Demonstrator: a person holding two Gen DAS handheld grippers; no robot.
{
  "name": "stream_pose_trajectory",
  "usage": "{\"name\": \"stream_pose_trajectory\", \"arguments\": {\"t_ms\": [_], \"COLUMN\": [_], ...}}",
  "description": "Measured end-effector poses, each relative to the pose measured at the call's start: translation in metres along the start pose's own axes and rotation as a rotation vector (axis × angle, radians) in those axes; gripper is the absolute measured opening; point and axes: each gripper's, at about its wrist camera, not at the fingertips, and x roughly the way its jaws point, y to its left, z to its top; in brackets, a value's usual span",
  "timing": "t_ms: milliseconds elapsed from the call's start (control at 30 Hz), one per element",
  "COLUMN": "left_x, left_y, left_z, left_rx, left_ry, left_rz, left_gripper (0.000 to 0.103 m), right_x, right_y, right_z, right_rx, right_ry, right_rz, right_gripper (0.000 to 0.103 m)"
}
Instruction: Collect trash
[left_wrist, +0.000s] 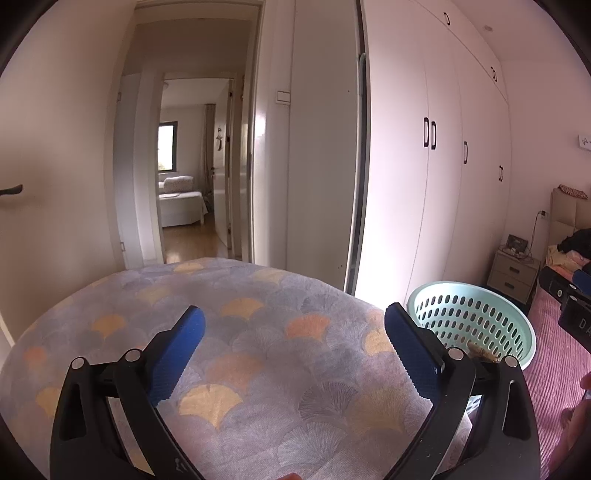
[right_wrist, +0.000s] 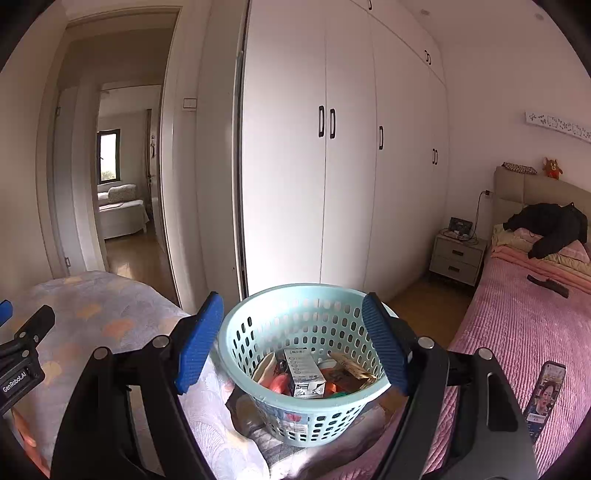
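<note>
A light blue perforated basket (right_wrist: 258, 332) stands on the bed in front of my right gripper (right_wrist: 293, 328). It holds trash: a grey carton (right_wrist: 304, 373), orange wrappers (right_wrist: 279, 384) and a tan wrapper (right_wrist: 352, 367). My right gripper is open and empty, its blue pads on either side of the basket rim. My left gripper (left_wrist: 293, 332) is open and empty above a fan-patterned quilt (left_wrist: 258, 350). The basket (left_wrist: 476, 317) lies to its right, with the tan wrapper (left_wrist: 482, 352) showing at the rim.
A pink bedspread (right_wrist: 517, 332) with a phone (right_wrist: 546, 395) and a dark remote (right_wrist: 546, 286) lies to the right. White wardrobes (right_wrist: 332, 166) stand behind. A nightstand (right_wrist: 458, 254) sits by the headboard. An open doorway (left_wrist: 192, 166) leads to a hallway.
</note>
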Motion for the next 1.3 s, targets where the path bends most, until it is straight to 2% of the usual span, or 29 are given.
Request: {"name": "stream_pose_trajectory", "arguments": {"t_ms": [333,1300], "left_x": [-0.0006,0.0012], "left_y": [-0.0056,-0.0058], "left_z": [-0.0022,-0.0026], "left_rx": [0.025,0.026], "left_ry": [0.007,0.025], "left_rz": [0.006,-0.011], "left_gripper": [0.095,0.095], "right_x": [0.0058,-0.0007], "right_y": [-0.0010,0.0014], "right_z": [-0.0032,-0.0036], "right_rx": [0.004,-0.006], "right_ry": [0.027,0.016], "right_rz": [0.017,0.021], "right_gripper": [0.073,0.073]}}
